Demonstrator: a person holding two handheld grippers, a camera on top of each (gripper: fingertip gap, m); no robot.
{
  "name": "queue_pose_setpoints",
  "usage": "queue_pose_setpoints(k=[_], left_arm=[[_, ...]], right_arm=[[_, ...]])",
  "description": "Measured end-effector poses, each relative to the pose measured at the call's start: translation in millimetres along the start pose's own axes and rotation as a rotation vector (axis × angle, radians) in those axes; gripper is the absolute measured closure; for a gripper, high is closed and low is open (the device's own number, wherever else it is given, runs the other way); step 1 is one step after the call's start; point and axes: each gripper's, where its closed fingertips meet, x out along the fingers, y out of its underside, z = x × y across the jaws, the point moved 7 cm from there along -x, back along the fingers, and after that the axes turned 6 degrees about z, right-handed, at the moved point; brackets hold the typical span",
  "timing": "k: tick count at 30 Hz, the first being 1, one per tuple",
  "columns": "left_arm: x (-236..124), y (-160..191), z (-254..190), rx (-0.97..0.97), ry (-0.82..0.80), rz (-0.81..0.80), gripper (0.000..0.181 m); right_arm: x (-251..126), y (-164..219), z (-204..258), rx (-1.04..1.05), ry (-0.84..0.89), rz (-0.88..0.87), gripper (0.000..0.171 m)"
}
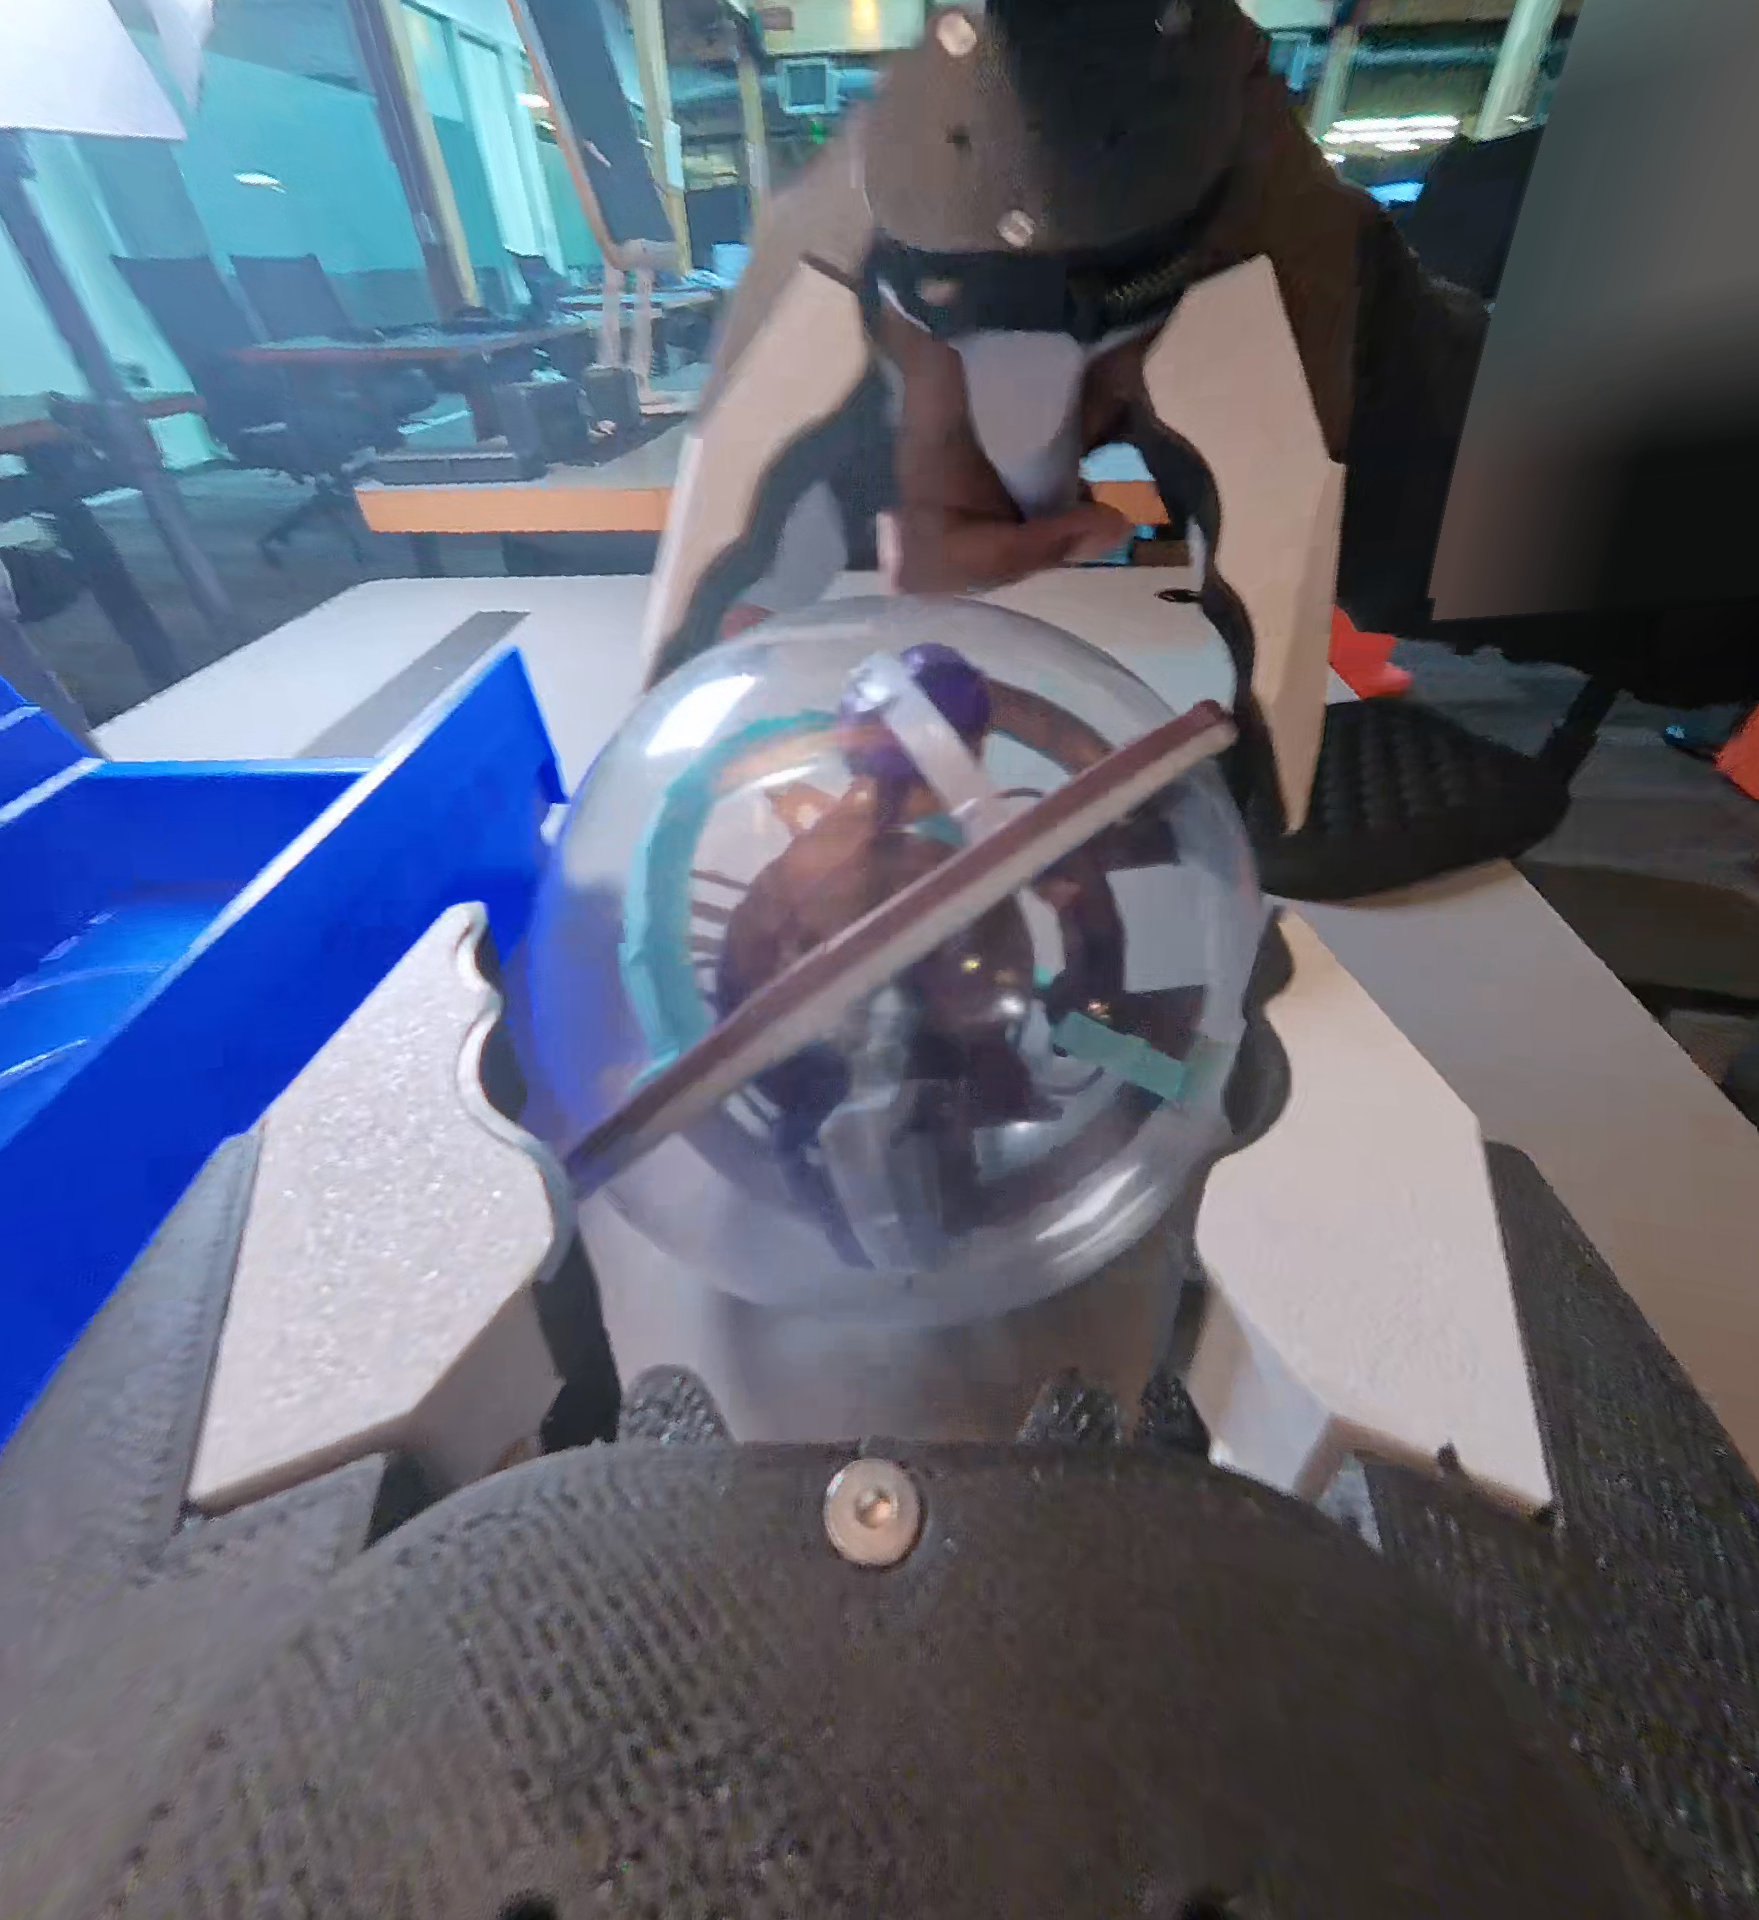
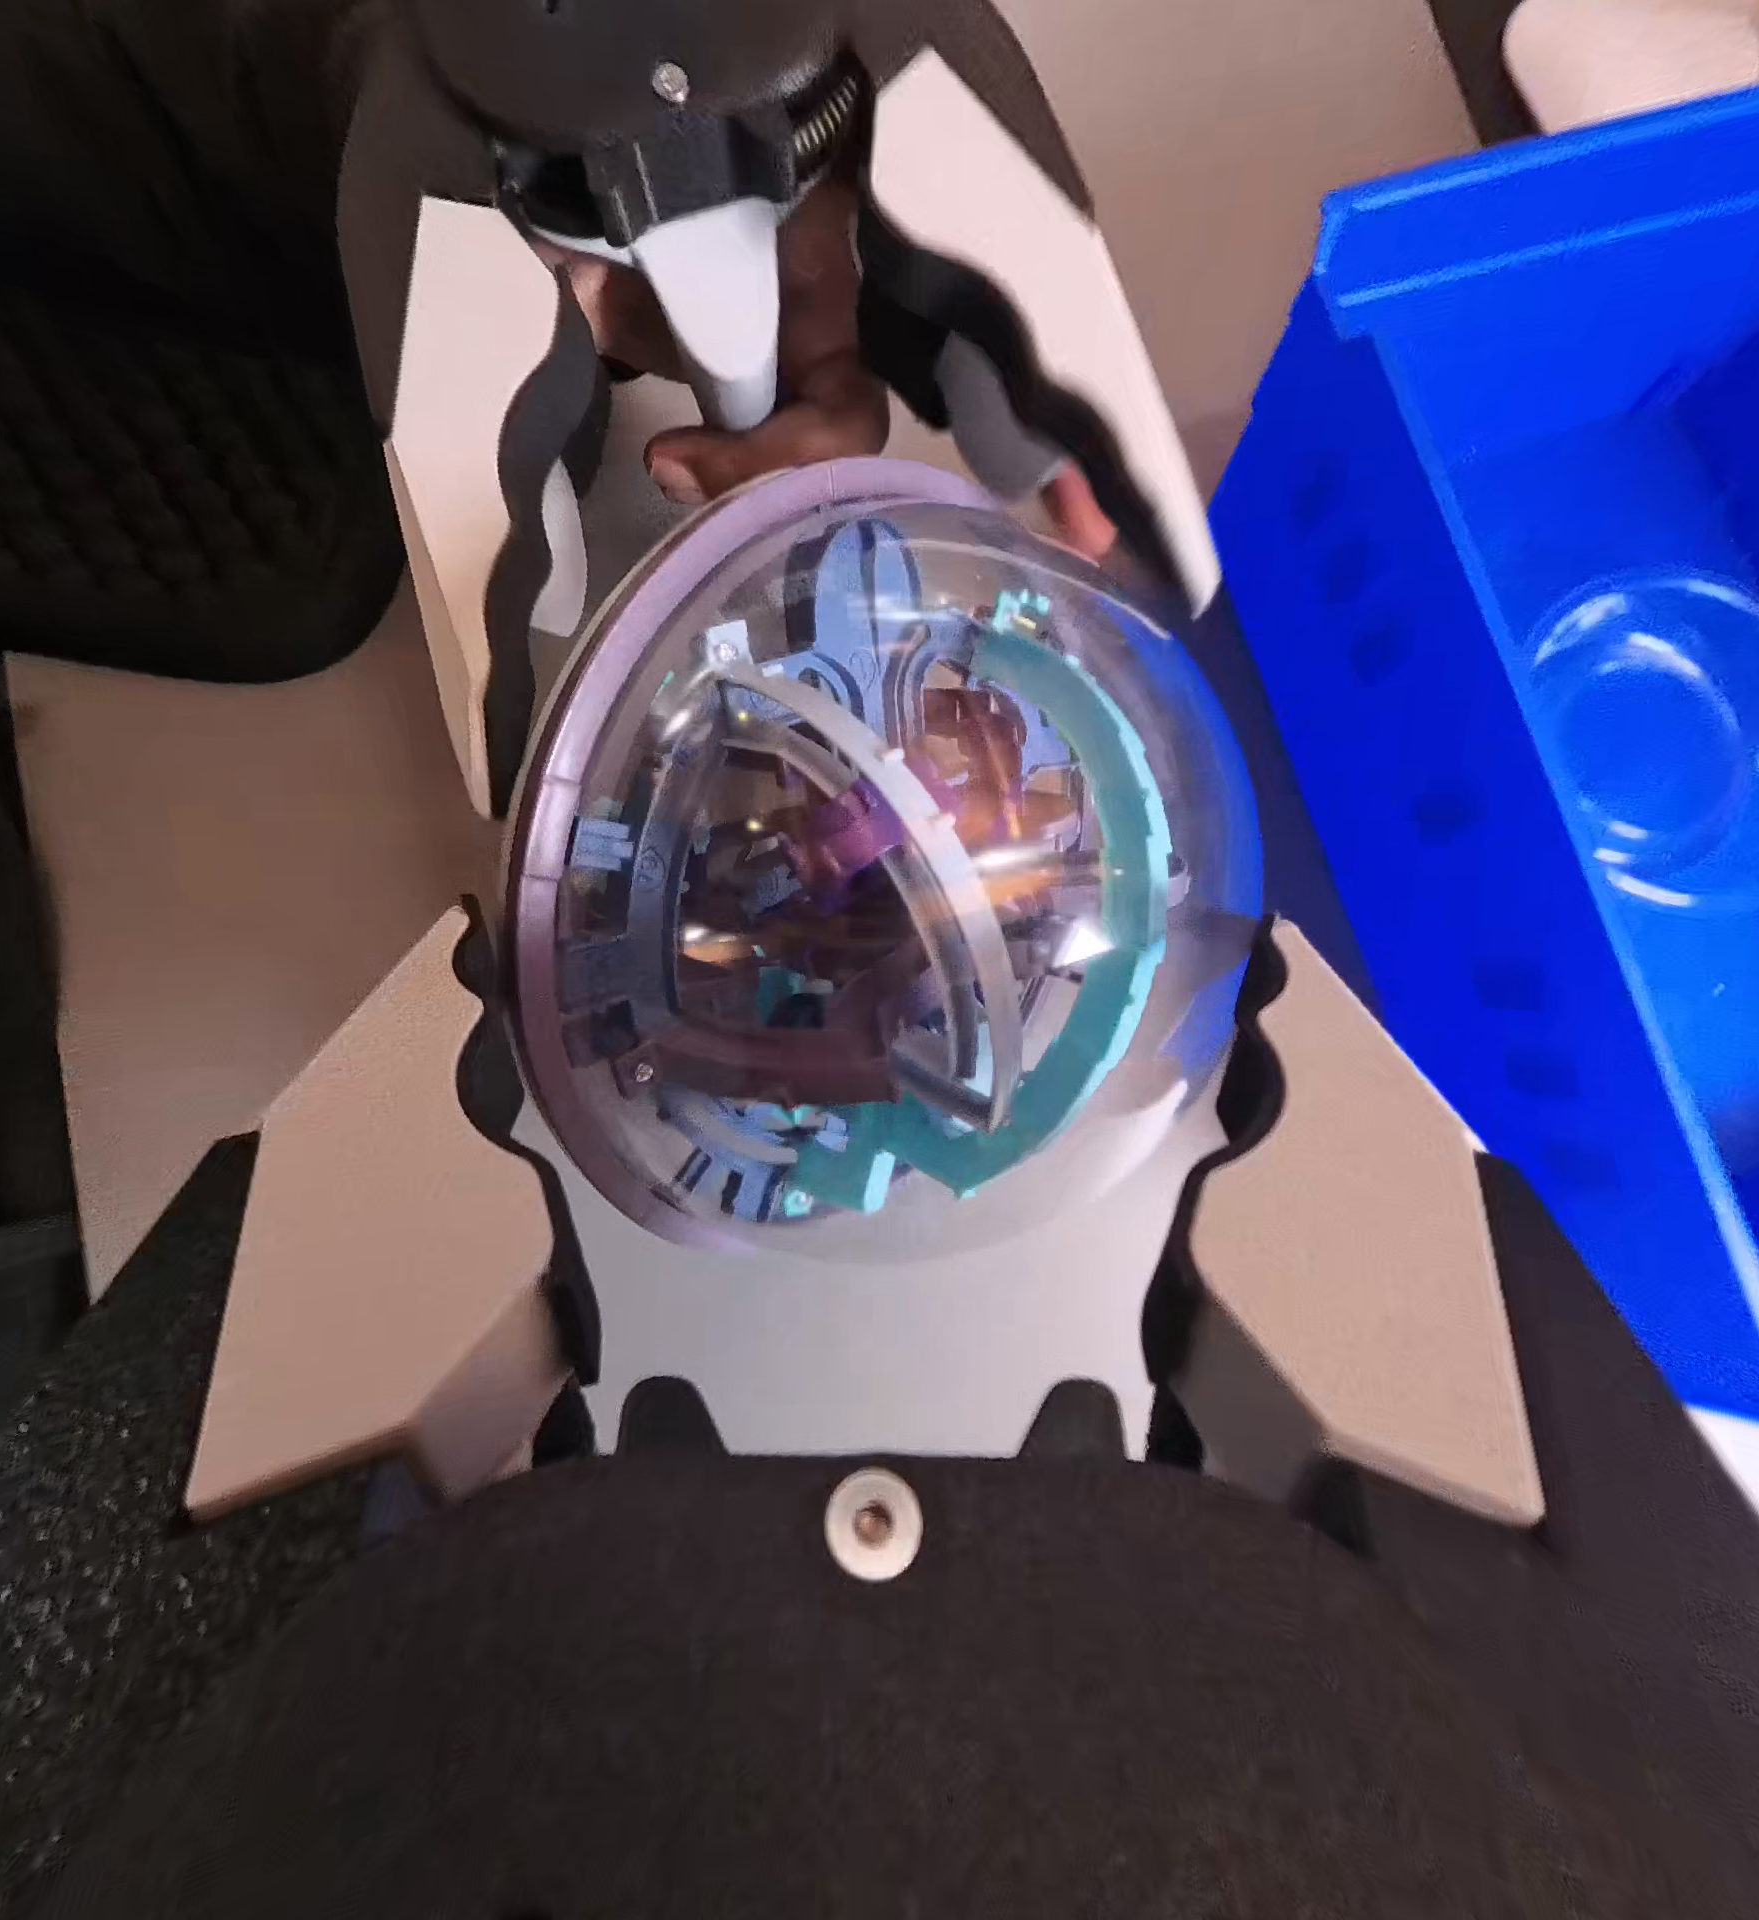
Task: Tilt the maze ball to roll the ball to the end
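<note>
1. The left tongs and right tongs both grip the maze ball from opposite sides, steadying it for controlled tilting.
2. It hangs above the counter, beside the blue bin.

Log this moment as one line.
maze ball: held off table between both grippers | left gripper: shut on it | right gripper: shut on it | blue bin: beside

Glossy clear plastic maze ball, smooth shiny blue plastic bin, rough matt black printed gripper body, smooth matt white table
</note>
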Motion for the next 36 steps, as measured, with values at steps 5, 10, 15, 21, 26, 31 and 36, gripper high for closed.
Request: queue_pose_setpoints(k=[5,10,15,21,26,31,36], left_arm=[[-7,16,7,-0.099,0.040,-0.003,0.047],[-7,29,14,-0.206,0.053,-0.004,0.050],[-1,25,13,-0.196,0.046,-0.039,0.052],[8,12,6,-0.172,0.012,-0.019,0.059],[21,-5,0,-0.131,-0.013,0.009,0.067],[28,-15,-6,-0.089,0.011,-0.021,0.050],[27,22,7,-0.199,0.086,0.114,0.034]], right_arm=[[7,-28,2,-0.082,0.031,-0.033,0.045],[-24,18,4,-0.063,0.066,-0.293,0.036],[-11,81,-4,0.088,0.183,-0.449,0.035],[-4,75,6,-0.025,0.338,-0.469,0.032],[-10,64,22,-0.134,0.386,-0.369,0.029],[-8,76,13,-0.084,0.404,-0.338,0.032],[-7,94,2,0.052,0.280,-0.451,0.032]])
